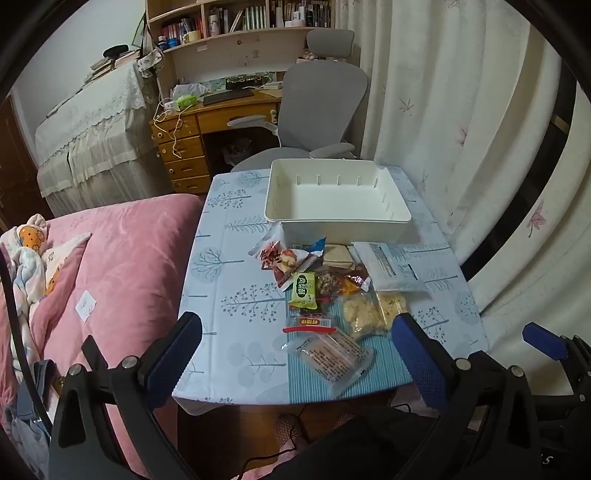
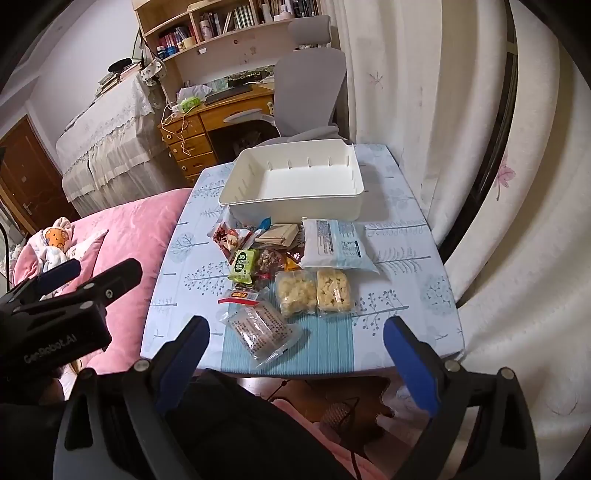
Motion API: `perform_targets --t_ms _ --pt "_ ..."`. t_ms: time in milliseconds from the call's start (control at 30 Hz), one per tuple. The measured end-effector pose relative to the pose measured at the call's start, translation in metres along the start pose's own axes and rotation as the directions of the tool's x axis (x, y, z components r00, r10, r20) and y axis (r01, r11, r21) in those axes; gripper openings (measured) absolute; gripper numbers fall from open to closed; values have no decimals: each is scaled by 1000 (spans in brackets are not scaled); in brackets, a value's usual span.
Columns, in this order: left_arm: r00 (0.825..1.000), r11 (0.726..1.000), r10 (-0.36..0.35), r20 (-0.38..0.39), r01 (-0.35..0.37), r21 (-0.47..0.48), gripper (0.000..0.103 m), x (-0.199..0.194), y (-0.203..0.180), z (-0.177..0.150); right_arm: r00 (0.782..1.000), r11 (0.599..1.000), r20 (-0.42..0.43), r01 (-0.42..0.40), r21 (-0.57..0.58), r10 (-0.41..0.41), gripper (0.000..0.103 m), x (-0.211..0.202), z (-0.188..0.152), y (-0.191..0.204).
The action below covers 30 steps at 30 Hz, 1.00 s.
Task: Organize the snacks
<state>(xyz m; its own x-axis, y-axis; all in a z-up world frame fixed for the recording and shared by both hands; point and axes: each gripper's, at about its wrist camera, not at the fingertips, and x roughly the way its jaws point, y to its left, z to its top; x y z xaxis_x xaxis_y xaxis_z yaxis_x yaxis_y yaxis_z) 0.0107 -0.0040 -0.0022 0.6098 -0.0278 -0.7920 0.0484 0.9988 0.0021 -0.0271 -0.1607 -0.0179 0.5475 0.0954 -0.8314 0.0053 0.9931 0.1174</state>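
Both tongs gape empty above the near tabletop edge point(image 1: 229, 384); the clear packet point(image 2: 260, 328), long axis slanting away leftward, lies just ahead of the right tongs point(image 2: 295, 339), nearer them than the left tongs point(image 1: 295, 338).

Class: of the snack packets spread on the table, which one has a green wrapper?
The small green packet with white lettering, at the pile's left edge, just in front of the red-printed packet; the others are clear, red, brown or pale blue.

I stand before a small table point(image 1: 229, 258) under a pale tree-print cloth. Beyond its far edge: a grey office chair point(image 1: 321, 107), a wooden desk point(image 1: 207, 122) with drawers, bookshelves point(image 1: 240, 22) above. Left of the table, a pink-quilted bed point(image 1: 122, 258). Right, cream flowered curtains point(image 1: 443, 110). Floor is brown wood.
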Motion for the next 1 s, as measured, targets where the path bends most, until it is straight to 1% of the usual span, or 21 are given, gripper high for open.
perform_targets --t_ms 67,233,533,767,867,1000 --pt "1000 1000 -1 0 1 -1 102 0 2 -1 1000 1000 -2 1 1 -1 96 10 -5 -1" --pt "1000 1000 14 3 -14 -2 102 0 4 2 1000 1000 -5 0 0 0 96 8 -1 -1" --pt "1000 1000 15 0 -15 -3 102 1 6 5 1000 1000 -10 -1 3 1 96 10 1 -1" --pt "1000 1000 4 -8 -4 -9 102 3 18 8 1000 1000 -12 0 6 0 96 15 2 -3" --pt "1000 1000 -1 -15 1 -8 102 8 21 11 1000 1000 -24 2 10 -1 96 18 10 2" --pt "1000 1000 -26 -15 26 -2 102 12 27 15 999 999 -18 33 0 -33 96 17 13 9"
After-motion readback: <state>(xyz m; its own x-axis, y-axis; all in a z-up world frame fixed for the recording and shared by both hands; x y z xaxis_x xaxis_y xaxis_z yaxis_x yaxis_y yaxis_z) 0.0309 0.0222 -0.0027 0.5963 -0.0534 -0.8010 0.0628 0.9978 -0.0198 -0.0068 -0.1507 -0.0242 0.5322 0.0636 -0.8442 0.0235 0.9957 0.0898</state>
